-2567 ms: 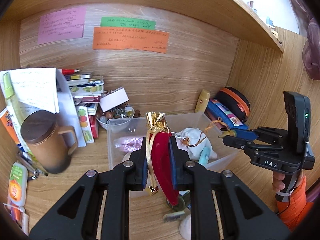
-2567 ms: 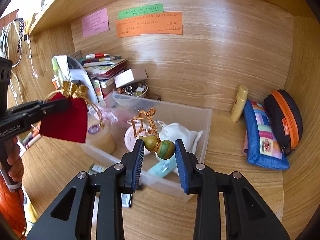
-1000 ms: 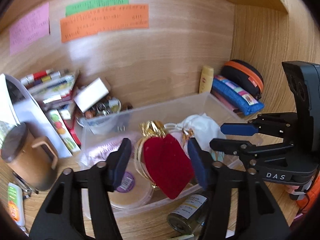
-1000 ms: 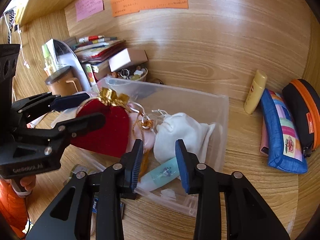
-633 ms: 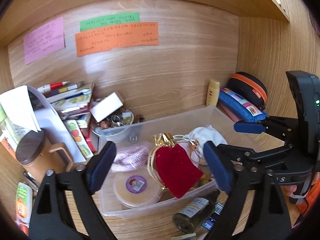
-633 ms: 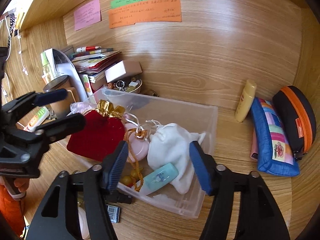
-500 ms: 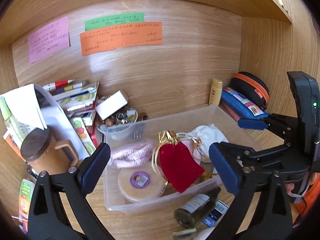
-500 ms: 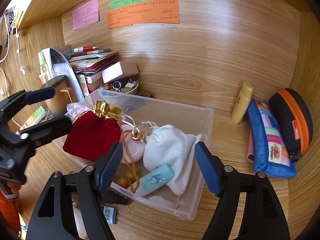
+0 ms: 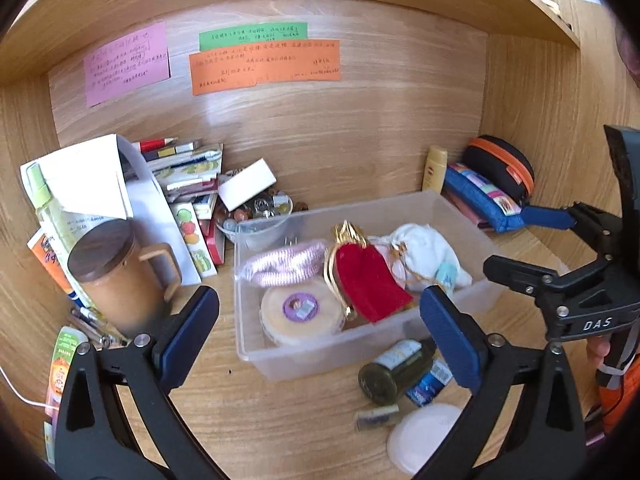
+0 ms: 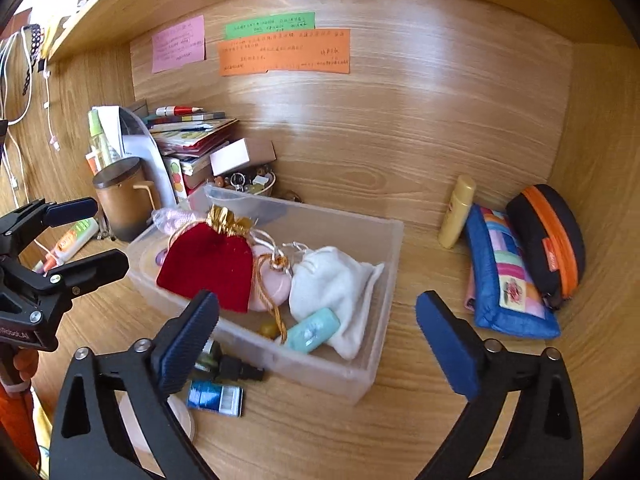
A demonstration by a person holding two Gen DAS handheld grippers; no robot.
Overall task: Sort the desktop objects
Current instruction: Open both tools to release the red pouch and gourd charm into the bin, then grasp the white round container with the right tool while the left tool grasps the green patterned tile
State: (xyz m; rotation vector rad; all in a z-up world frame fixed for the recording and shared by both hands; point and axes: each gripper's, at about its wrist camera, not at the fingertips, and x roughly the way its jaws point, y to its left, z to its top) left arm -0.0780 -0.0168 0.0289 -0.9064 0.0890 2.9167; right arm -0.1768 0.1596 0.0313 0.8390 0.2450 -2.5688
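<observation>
Here we hold both tongs wide over the wooden table point(image 9: 280, 420). The left tongs point(image 9: 320, 332) stand fully apart with nothing between the pads; the right tongs point(image 10: 316, 340) are opening, their pads clear of everything.

Nearest us on the bare wood lie a dark glass bottle point(image 9: 394, 368), a small blue packet point(image 10: 215, 397) and a white round lid point(image 9: 426, 436), all just outside the front wall of the clear plastic bin point(image 10: 384, 280).

Inside the bin the red velvet pouch point(image 10: 210, 262) with its gold frill leans on a pink round case point(image 10: 270, 280), beside a white drawstring bag point(image 10: 334, 284), a mint-green tube point(image 10: 314, 334), a pink knitted piece point(image 9: 286, 266) and a round tin with a purple label point(image 9: 300, 312). A gold cord runs down to a small gourd charm point(image 10: 269, 330) on the bin floor.

Left of the bin stands a brown lidded mug point(image 9: 116, 276); behind it, stacked books point(image 9: 188, 176) and a bowl of trinkets point(image 9: 260, 216).

To the right, a yellow tube point(image 10: 456, 212), a blue patchwork pouch point(image 10: 508, 280) and a black case with an orange zip point(image 10: 548, 236) sit against the side wall.

On the wooden back panel hang a pink note point(image 9: 126, 64), a green note point(image 9: 254, 35) and an orange note point(image 9: 266, 66).
</observation>
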